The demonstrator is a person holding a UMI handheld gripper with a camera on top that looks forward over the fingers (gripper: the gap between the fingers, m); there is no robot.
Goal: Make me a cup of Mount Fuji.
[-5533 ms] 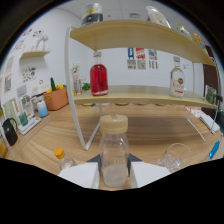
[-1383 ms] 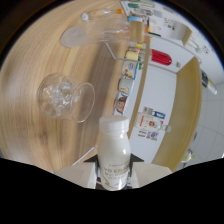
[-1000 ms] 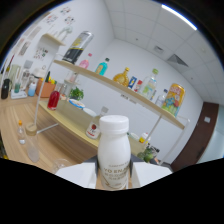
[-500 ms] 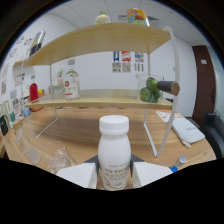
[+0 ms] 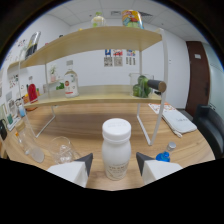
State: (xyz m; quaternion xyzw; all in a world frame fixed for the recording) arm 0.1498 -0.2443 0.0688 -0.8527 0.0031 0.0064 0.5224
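Note:
A white plastic bottle (image 5: 116,150) with a white cap stands upright between my fingers, and my gripper (image 5: 114,161) is shut on its lower body. A clear glass cup (image 5: 63,148) sits on the wooden table just left of the left finger. A two-tier wooden shelf rack (image 5: 100,101) stands beyond the bottle. Its lower tier carries a red-liquid bottle (image 5: 32,92), a labelled bottle (image 5: 70,83) and a jar with green contents (image 5: 140,86).
Two more bottles (image 5: 131,19) stand on the rack's top tier. A blue cap (image 5: 162,156) and a small lid (image 5: 171,146) lie right of the right finger. A white notebook (image 5: 175,120) and a black chair (image 5: 210,125) are further right. Small items line the left wall.
The view has swung from tilted over the glass cup back to level, facing the rack. The bottle has stayed in my grip throughout, and the cup now lies to the left.

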